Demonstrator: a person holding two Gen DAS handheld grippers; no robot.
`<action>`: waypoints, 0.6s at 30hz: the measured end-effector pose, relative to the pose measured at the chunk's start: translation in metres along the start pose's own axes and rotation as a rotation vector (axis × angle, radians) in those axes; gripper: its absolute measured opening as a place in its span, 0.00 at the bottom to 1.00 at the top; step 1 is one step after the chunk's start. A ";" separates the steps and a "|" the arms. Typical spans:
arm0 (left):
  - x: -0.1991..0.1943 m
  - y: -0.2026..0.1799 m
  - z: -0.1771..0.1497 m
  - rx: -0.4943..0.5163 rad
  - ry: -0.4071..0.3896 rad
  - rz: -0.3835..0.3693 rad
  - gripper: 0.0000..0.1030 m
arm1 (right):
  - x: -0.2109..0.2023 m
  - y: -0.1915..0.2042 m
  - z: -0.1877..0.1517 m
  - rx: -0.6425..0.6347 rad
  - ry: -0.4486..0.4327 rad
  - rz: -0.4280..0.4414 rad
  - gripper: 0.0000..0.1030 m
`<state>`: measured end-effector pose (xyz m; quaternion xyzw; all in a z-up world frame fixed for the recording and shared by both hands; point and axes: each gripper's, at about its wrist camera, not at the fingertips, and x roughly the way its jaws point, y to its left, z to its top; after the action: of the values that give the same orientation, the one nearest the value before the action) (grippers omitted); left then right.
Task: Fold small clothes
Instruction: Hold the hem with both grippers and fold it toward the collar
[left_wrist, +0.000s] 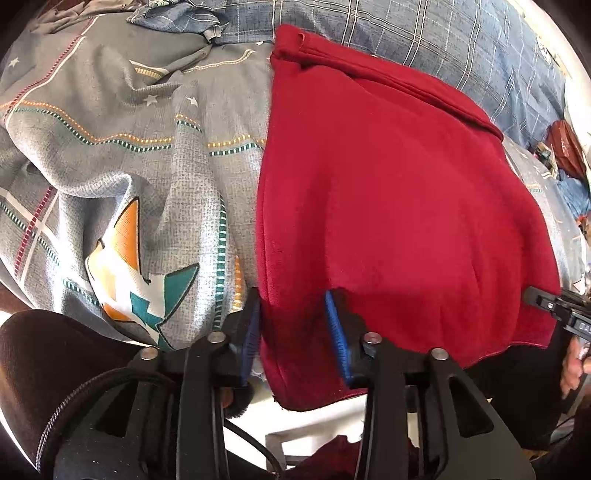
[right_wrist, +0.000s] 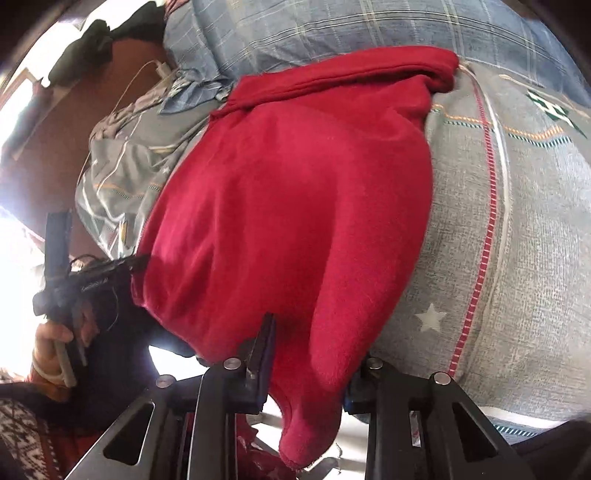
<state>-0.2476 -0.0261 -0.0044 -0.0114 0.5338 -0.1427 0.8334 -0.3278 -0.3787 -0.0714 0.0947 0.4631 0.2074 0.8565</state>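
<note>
A red fleece garment lies spread on a grey patterned bedsheet, its near hem hanging over the bed's edge. My left gripper has its blue-padded jaws apart around the hem's left corner, with cloth between them. In the right wrist view the same garment fills the centre. My right gripper straddles the hem's right corner, jaws apart, and the cloth drapes between them and covers the right finger. The left gripper also shows at the left of the right wrist view, at the garment's edge.
A blue plaid quilt lies behind the garment. Crumpled blue-grey clothes sit at the far left. Red items lie at the far right. A brown wooden headboard and a white cable are at the left.
</note>
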 end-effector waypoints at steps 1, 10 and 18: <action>0.000 0.000 -0.001 -0.006 0.008 -0.013 0.51 | 0.000 -0.003 -0.001 0.006 -0.007 -0.001 0.27; 0.000 0.002 -0.002 -0.031 0.027 -0.046 0.58 | -0.004 -0.015 -0.004 0.043 -0.031 0.064 0.33; 0.001 0.001 -0.001 -0.028 0.029 -0.035 0.58 | -0.008 -0.021 -0.008 0.058 -0.041 0.103 0.40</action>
<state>-0.2478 -0.0249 -0.0059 -0.0304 0.5475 -0.1499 0.8227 -0.3325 -0.4010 -0.0773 0.1477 0.4456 0.2358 0.8509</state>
